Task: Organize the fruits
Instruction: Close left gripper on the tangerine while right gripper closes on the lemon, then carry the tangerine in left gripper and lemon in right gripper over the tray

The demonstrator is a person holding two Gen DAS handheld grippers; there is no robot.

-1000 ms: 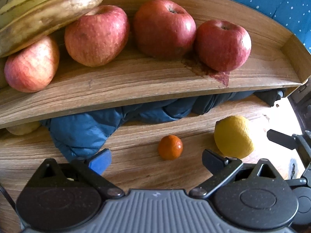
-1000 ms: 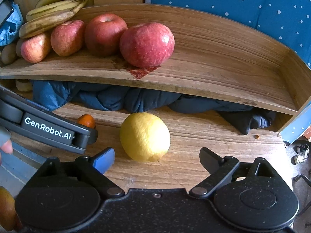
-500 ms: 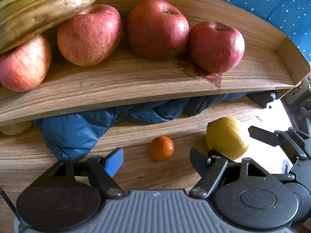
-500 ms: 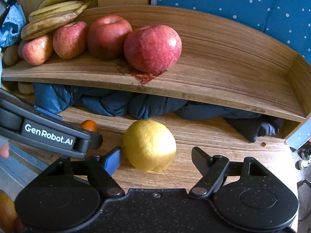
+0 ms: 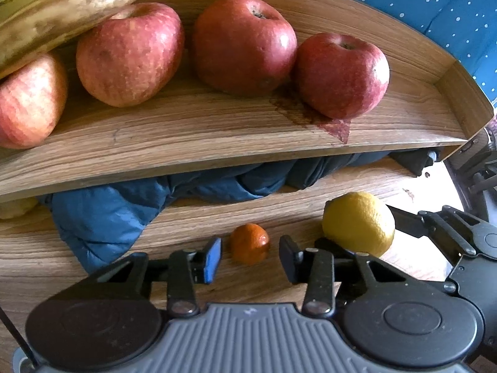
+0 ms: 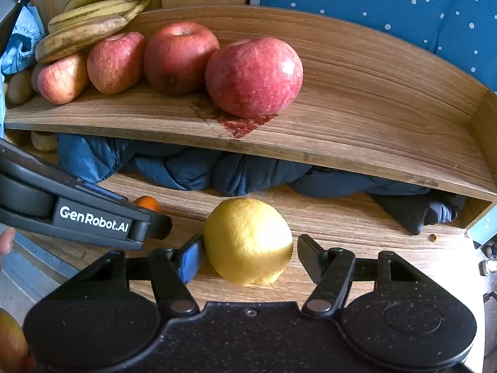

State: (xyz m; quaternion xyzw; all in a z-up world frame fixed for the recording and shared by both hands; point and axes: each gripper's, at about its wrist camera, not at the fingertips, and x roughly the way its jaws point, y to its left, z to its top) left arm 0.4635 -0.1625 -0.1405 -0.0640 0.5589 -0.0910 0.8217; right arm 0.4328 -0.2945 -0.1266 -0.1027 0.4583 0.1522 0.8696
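A small orange mandarin (image 5: 250,243) lies on the lower wooden board (image 5: 186,217), between the fingers of my left gripper (image 5: 250,250). The jaws are closing, and a narrow gap shows on each side of the fruit. A yellow lemon (image 6: 248,242) sits on the same board, to the mandarin's right, inside my right gripper (image 6: 251,247). Those jaws are closing too: the blue left pad (image 6: 191,258) is at the peel, while the black right finger (image 6: 307,256) stands just off it. In the right wrist view the left gripper (image 6: 93,217) hides most of the mandarin (image 6: 147,203).
Several red apples (image 6: 254,76) and a bunch of bananas (image 6: 93,15) fill the left half of the raised wooden shelf (image 6: 372,130). Crumpled blue cloth (image 5: 102,217) lies under it. Brownish fruits (image 6: 18,87) sit at far left. A finger (image 6: 6,242) shows at the left edge.
Both grippers have narrowed their jaws, the left around the mandarin and the right around the lemon. Neither hand has shifted much, and the fruits lie where they were.
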